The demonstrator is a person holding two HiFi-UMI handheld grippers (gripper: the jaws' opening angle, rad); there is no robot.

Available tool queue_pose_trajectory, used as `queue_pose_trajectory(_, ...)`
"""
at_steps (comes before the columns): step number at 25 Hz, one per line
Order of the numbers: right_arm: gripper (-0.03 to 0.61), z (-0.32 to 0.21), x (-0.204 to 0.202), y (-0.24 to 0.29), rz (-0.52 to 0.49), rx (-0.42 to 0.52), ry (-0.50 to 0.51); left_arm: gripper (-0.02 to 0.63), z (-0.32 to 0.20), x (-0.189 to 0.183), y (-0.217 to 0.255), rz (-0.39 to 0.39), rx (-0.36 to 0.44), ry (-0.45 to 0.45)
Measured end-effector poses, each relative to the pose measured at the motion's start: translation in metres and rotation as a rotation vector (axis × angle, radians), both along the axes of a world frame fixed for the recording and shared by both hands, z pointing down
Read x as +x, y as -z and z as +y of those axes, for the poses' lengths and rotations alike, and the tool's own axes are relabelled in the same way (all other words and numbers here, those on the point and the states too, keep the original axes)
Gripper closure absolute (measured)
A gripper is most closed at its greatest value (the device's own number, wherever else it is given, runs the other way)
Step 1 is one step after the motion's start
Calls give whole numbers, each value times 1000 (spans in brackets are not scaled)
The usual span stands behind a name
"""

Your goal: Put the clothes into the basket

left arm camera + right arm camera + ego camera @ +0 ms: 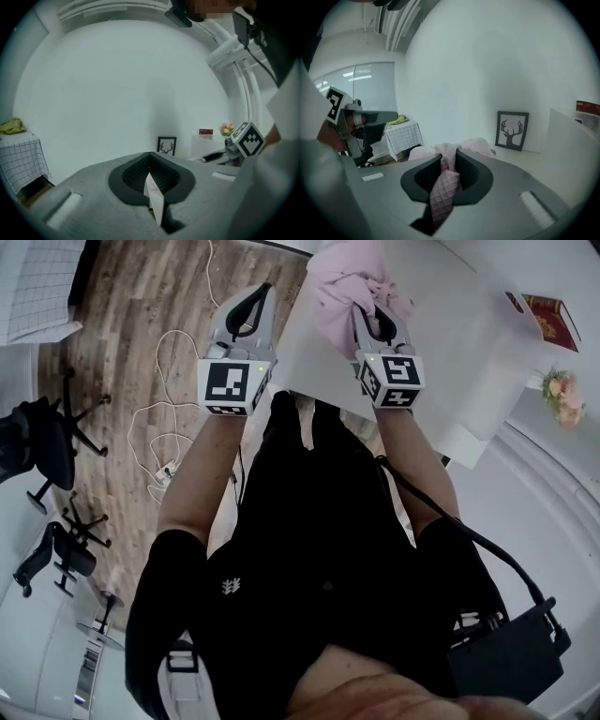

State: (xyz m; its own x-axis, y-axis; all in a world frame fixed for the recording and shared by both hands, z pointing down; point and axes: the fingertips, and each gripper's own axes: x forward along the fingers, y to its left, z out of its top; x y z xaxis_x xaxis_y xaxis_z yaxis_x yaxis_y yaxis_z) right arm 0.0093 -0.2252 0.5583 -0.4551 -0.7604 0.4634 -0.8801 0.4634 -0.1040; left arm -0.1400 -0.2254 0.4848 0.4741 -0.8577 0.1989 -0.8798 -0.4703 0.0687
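A pink garment (349, 279) lies bunched on the white table (450, 329) in the head view. My right gripper (372, 317) is at its near edge, shut on a fold of it. In the right gripper view the quilted pink cloth (442, 193) is pinched between the jaws of the right gripper (449, 158) and spills out beyond them. My left gripper (255, 294) is held level beside it, off the table's left edge over the wooden floor. In the left gripper view the left gripper (150, 155) has its jaws together, with a thin pale strip in the seam that I cannot identify. No basket shows.
A red book (548, 320) and a small bunch of flowers (562, 395) sit at the table's far right. Office chairs (42, 442) and loose cables (164, 432) are on the floor to the left. A framed deer picture (513, 130) leans on the wall; a checked-cloth table (404, 135) stands beyond.
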Motion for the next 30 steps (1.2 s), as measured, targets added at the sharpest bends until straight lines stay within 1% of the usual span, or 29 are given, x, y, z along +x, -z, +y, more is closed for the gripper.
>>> queue_pose_trajectory(2, 534, 2, -2, 8, -43, -16, 13, 615, 2, 0, 7, 1, 4, 8)
queue_pose_trajectory(5, 537, 6, 1, 18, -71, -20, 25, 615, 7, 6, 15, 6, -2, 7)
queue_pose_trajectory(13, 540, 12, -4, 73, -175, 22, 11, 615, 9, 10, 50, 40, 27, 9)
queue_pose_trajectory(18, 540, 9, -8, 111, -190, 85, 28, 615, 5, 15, 71, 46, 54, -1)
queue_pose_trajectory(23, 540, 5, 1, 133, -190, 120, 23, 615, -2, 18, 87, 62, 58, 14)
queue_pose_trajectory(28, 541, -4, 10, 165, -191, 172, 11, 615, -10, 23, 114, 25, 104, -12)
queue_pose_trajectory(30, 541, -7, 14, 180, -189, 192, 4, 615, -15, 22, 127, 15, 118, -9)
